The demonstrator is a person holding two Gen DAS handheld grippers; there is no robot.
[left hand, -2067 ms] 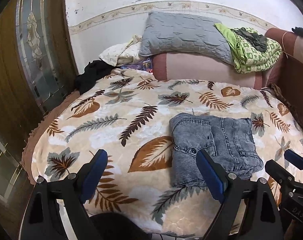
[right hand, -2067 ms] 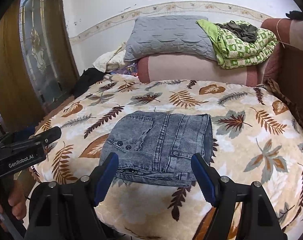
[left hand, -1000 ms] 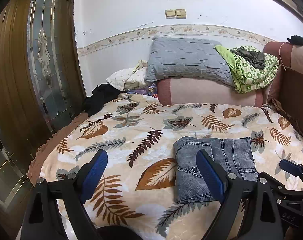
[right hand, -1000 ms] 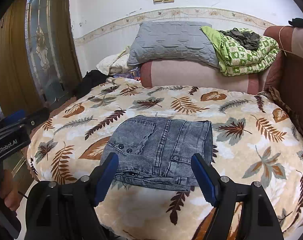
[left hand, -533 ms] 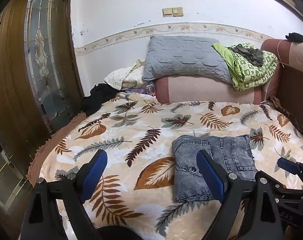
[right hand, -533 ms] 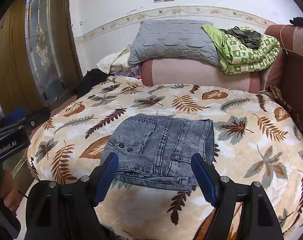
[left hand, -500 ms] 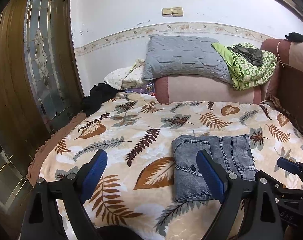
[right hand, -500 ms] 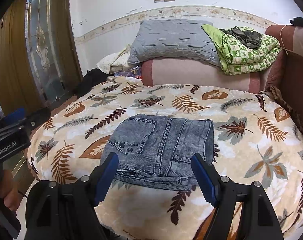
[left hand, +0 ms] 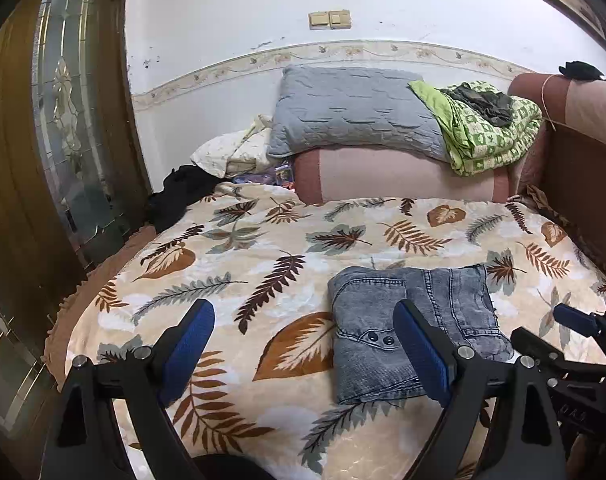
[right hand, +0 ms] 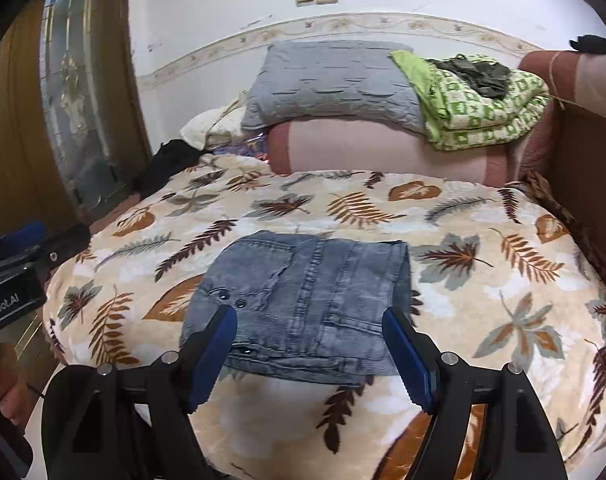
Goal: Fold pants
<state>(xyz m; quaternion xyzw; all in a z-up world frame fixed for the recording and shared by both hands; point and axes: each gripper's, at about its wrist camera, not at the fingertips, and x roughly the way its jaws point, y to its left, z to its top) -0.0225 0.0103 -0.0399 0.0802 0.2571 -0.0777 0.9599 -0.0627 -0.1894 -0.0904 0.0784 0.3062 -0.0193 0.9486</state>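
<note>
Right-wrist view: I am holding both grippers, right and left, wide open and empty just short of the folded pants, leaving them squared.

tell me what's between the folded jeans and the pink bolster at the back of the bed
Only bare leaf-print blanket: in the right wrist view nothing lies between the folded jeans and the pink bolster.

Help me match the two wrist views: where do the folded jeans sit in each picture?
Left wrist: the jeans lie right of centre on the leaf blanket, partly behind the gripper's right finger.
Right wrist: the jeans lie at centre, between and just beyond the open jaws.
Shared landmark: the grey pillow against the back wall.
</note>
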